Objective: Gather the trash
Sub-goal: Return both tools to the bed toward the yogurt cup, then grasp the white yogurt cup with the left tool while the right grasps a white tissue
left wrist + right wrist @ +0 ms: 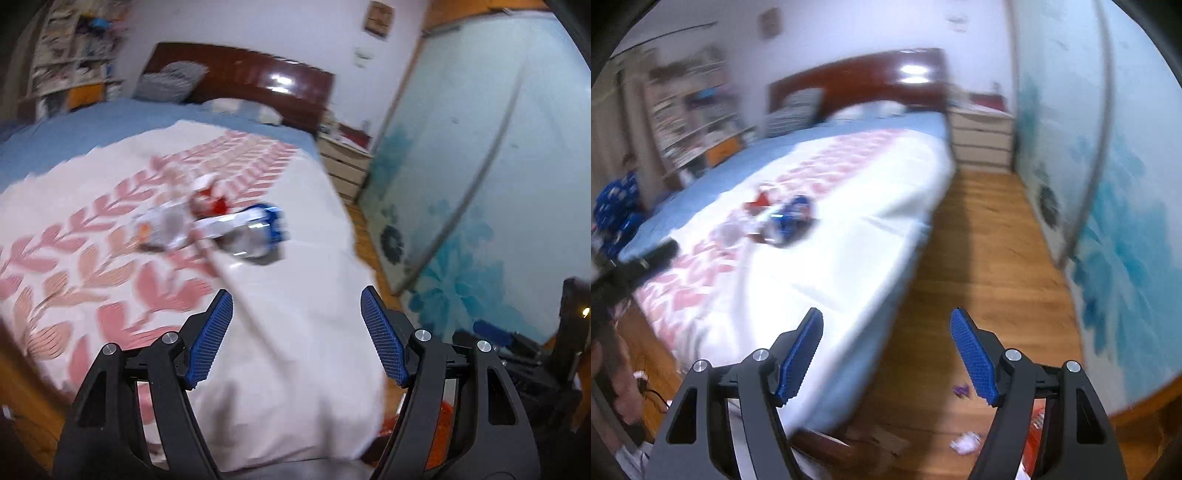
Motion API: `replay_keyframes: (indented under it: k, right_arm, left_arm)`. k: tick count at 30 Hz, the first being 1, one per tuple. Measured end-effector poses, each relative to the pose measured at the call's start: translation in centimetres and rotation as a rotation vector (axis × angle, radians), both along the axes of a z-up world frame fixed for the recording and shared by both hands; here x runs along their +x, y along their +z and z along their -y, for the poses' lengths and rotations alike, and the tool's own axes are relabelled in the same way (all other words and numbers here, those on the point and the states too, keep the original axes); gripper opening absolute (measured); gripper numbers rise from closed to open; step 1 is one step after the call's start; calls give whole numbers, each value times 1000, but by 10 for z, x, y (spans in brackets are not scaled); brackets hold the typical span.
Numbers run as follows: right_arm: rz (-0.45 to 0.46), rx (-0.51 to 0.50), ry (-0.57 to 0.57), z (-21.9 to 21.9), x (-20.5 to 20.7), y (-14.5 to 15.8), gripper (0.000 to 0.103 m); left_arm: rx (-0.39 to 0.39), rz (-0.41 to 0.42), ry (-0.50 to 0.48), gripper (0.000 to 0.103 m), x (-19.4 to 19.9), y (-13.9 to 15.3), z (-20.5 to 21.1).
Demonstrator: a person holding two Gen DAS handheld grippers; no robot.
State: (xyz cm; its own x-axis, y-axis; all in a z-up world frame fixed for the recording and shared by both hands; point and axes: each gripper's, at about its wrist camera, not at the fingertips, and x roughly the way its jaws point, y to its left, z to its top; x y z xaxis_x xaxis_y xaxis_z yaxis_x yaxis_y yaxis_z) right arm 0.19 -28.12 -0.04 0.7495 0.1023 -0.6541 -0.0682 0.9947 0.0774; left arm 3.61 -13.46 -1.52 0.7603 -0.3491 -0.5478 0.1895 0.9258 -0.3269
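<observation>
Both grippers were spread wide and held nothing — the left gripper (297, 295) hung over the foot of the bed (258, 332), the right gripper (886, 317) over its edge and the wooden floor (979, 258). The trash (221, 225) — blurred wrappers, blue, white and red — lay in a heap on the pink-leafed blanket (92, 258), well apart from both. A crumpled scrap (966, 441) lay on the floor.

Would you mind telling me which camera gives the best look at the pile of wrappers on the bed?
The left wrist view: the pile of wrappers sits near centre frame, larger, with blue, white and red pieces distinguishable despite blur. The right wrist view shows the same pile smaller, off to the left on the bed, and more smeared.
</observation>
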Motion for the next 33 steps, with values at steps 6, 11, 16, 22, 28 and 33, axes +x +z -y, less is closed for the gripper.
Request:
replay_keyframes:
  k: [6,11,16,22,28,33]
  right_arm:
    - [32,26,60,-92,59,3,72]
    - [51,55,39,-136,122,0,72]
    - [31,50,35,-176,196,-14,72]
    - [-48,-52,33,-215,270,-55,71]
    - [-93,-51,41,-226,290,-76,29]
    - [-28,22,38,-211,264,-67,13]
  left_arm:
    - [27,-13,19,72,30,-16,-49]
    - [-15,-9,39,77,68,-19,-84]
    - [-36,-60,71,78,111,-36,-109]
    - [-43,-104,69,78,151,-54,-127]
    - [-118,-167,90,78,171,-66,-135]
    - [-102,-213,71,78,183,-74,-127]
